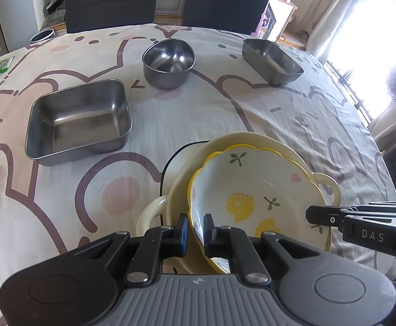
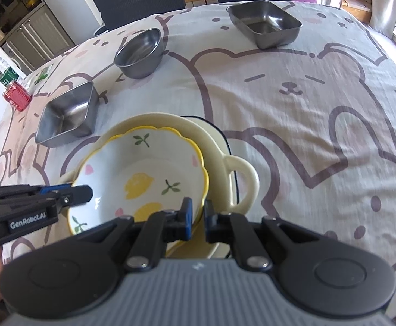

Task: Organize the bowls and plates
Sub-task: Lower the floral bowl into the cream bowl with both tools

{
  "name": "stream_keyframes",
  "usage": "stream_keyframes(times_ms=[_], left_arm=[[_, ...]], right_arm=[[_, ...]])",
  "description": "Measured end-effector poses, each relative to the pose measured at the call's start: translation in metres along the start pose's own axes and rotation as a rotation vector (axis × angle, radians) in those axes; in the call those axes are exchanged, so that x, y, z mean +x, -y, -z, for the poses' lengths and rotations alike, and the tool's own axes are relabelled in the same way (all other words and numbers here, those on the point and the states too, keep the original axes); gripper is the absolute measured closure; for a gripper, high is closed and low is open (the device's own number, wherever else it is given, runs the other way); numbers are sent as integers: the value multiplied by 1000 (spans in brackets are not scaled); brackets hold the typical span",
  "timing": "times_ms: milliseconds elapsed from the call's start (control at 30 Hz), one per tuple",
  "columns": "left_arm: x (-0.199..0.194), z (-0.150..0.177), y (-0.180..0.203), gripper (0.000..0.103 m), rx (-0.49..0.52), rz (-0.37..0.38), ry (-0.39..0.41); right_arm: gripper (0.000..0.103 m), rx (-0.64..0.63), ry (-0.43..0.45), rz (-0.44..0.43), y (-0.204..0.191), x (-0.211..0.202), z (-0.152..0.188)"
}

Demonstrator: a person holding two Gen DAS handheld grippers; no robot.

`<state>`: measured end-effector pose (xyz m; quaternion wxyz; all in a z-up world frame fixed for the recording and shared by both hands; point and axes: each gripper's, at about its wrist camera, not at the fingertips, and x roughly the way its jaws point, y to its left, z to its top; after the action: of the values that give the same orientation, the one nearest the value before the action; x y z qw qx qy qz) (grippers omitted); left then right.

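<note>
A scalloped lemon-print bowl [image 1: 252, 187] [image 2: 143, 174] with a yellow rim rests tilted inside a cream two-handled dish [image 1: 236, 138] [image 2: 214, 146]. The dish sits on a white plate with a dark rim [image 1: 176, 160] [image 2: 217, 130]. My left gripper [image 1: 196, 225] is shut on the bowl's near rim, one pad inside and one outside. My right gripper [image 2: 198, 214] pinches the opposite rim the same way. Each gripper shows in the other's view: the right gripper [image 1: 310, 214] at the bowl's right edge, the left gripper [image 2: 87, 190] at its left edge.
On the bear-print tablecloth stand a square steel tray [image 1: 78, 119] [image 2: 67, 116], a round steel bowl [image 1: 168, 62] [image 2: 139, 53] and a smaller rectangular steel tray [image 1: 272, 61] [image 2: 264, 23]. Two dark chairs [image 1: 111, 0] line the far edge. A red box [image 2: 17, 96] sits far left.
</note>
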<state>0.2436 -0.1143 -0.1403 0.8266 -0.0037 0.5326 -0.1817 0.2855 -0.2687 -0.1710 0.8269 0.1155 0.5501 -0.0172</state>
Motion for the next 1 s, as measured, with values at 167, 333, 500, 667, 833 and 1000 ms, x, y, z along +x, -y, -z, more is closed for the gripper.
stream_keyframes(times_ms=[167,333,500,667,833,1000], left_arm=[[2,0,0,92,4,-3,-7],[2,0,0,92,10,-4,-10],[3,0,2,92,15,-2,-14],[5,1,3,92,25,0,-23],[6,1,3,92,23,0,-29],[6,1,3,92,26,1,-30]], right_arm=[[92,-11,-10,4,-1,3,0],[92,-26,-24,15,-2,6,1],[92,-29,-23,21,-3,6,0],[92,-34,-24,38,-3,7,-1],[92,-37,-33,38,-3,8,0],[92,-37,-32,39,-4,8,0]])
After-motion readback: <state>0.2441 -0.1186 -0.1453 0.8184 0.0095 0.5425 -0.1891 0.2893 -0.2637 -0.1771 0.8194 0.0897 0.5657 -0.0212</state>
